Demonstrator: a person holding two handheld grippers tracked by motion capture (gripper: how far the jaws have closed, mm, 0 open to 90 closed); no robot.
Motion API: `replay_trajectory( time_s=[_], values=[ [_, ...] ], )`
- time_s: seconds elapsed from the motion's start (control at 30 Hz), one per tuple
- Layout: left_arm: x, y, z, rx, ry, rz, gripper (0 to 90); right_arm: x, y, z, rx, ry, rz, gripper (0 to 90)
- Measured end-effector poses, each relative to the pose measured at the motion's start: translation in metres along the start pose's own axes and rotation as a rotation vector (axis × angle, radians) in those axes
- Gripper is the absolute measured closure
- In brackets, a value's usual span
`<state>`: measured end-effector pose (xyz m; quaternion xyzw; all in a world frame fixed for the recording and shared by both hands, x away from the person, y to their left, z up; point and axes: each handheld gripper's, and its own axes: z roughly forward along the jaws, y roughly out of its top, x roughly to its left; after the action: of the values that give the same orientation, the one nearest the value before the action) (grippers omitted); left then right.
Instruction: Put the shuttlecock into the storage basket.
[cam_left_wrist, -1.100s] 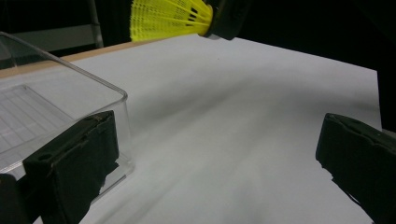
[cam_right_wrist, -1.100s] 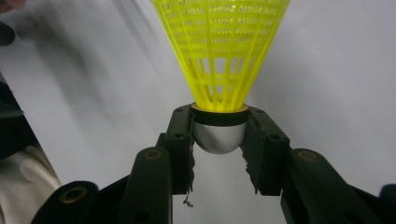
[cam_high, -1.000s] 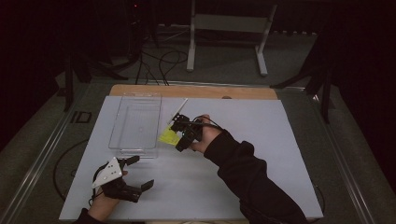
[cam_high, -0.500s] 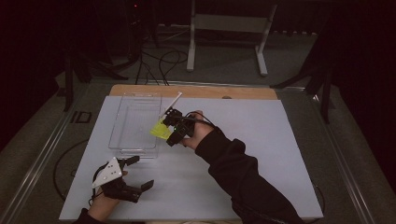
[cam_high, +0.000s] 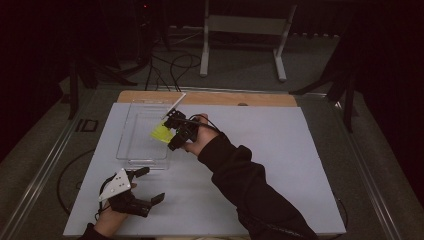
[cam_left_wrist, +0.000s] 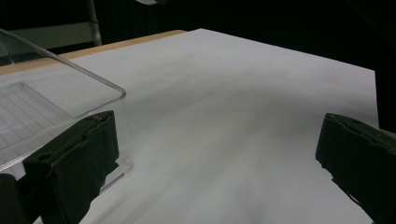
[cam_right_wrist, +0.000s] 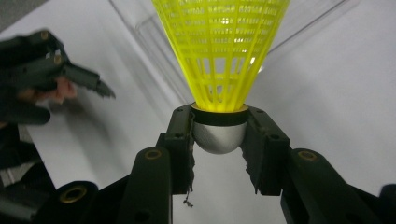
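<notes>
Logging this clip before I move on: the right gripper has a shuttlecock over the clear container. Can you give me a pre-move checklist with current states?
1. Grip on the yellow shuttlecock: the right gripper has its fingers clamped on both sides of the silver cap. Ok.
2. Shuttlecock over the clear plastic container: in the high view it sits above the container's right part. Ok.
3. Container free of contents: nothing visible inside. Ok.
4. Left gripper out of the way: open, near the container's near corner, apart from the right gripper. Ok.
5. Height above the container floor: cannot tell.
6. Container steady on the white table surface: flat, unheld. Ok.
</notes>
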<state>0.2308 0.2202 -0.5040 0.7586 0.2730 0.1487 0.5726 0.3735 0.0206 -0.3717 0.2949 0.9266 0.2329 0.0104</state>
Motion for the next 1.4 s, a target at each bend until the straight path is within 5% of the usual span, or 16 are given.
replay_trajectory(
  time_s=[0.47,0.73,1.4],
  values=[
    [0.000,0.000,0.000,0.000,-0.002,-0.001,0.0,0.004,0.019,0.009,-0.039,-0.011,0.069,65.0],
    [0.000,0.000,0.000,-0.002,-0.005,-0.002,0.0,0.011,0.031,0.015,-0.063,-0.017,0.064,65.0],
    [0.001,0.000,0.001,0.001,-0.013,0.001,0.0,0.009,0.042,0.047,0.000,-0.004,0.087,65.0]
  ],
)
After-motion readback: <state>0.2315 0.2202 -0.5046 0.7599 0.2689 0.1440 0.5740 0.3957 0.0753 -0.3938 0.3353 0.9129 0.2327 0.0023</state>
